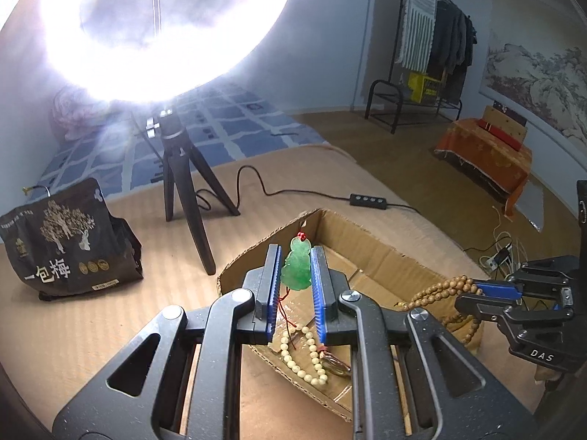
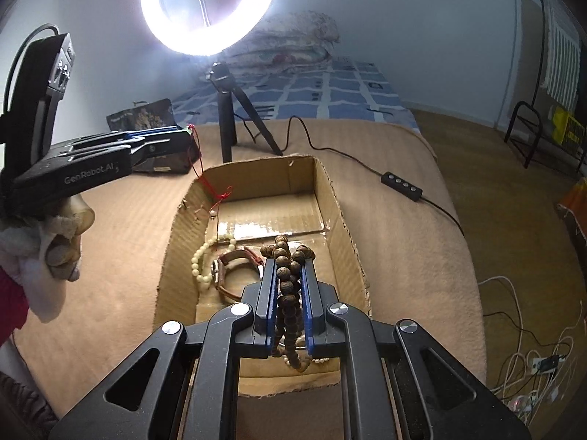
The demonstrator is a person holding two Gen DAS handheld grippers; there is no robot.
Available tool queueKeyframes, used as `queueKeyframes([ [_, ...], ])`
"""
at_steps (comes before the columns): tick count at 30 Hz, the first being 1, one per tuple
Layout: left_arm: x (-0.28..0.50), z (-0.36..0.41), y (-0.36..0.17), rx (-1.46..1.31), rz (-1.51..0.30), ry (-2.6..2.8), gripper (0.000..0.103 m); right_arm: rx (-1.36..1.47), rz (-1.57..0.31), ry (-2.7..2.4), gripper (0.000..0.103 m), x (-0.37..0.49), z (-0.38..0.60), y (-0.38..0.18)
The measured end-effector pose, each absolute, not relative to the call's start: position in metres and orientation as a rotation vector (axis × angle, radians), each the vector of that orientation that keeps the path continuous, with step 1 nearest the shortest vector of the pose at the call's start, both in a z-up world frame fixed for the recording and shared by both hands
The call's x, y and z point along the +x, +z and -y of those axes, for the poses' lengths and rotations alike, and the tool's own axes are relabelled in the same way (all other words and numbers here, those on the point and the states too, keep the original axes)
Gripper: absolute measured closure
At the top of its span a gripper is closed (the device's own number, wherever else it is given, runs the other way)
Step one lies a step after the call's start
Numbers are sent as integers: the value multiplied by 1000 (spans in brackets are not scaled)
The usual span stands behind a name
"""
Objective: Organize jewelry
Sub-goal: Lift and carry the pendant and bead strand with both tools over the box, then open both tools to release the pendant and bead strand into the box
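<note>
The left gripper has its fingers closed narrow on a green jade pendant, which is pinched upright between the blue pads. Its red cord trails down to the near left wall of the cardboard box. The right gripper has its fingers clamped on a bunched string of brown wooden beads, with loops spilling above the fingertips and hanging below. Both hover over the box, which sits on a tan blanket on the bed. In the right wrist view a cream bead bracelet lies at about 9 o'clock in the box, and a brown-strapped watch lies just beside it toward the centre.

The main risk seems to be tangling. The dangling cord could snag on the ragged cardboard edge or catch the cream bracelet as the pendant comes down. The wooden loops could drape over the watch if released where they hang now. The pendant is held by its smooth edges, so a tilt might let it slip and knock the box floor.
</note>
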State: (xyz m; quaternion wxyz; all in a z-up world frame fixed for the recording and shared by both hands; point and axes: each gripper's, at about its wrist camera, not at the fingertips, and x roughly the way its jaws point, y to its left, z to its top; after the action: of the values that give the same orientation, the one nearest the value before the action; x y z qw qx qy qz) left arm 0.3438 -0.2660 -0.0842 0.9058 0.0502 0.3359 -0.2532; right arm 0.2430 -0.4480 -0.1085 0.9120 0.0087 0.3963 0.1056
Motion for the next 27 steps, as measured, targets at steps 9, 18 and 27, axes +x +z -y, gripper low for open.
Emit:
queueKeyframes([
  [9, 354, 266, -97, 101, -728, -506, 89, 9, -832, 191, 93, 251, 445, -116],
  [18, 353, 268, -96, 107, -721, -507, 89, -4, -838, 196, 92, 251, 443, -117],
  [27, 349, 272, -95, 118, -722, -505, 89, -42, -840, 192, 76, 250, 434, -119],
])
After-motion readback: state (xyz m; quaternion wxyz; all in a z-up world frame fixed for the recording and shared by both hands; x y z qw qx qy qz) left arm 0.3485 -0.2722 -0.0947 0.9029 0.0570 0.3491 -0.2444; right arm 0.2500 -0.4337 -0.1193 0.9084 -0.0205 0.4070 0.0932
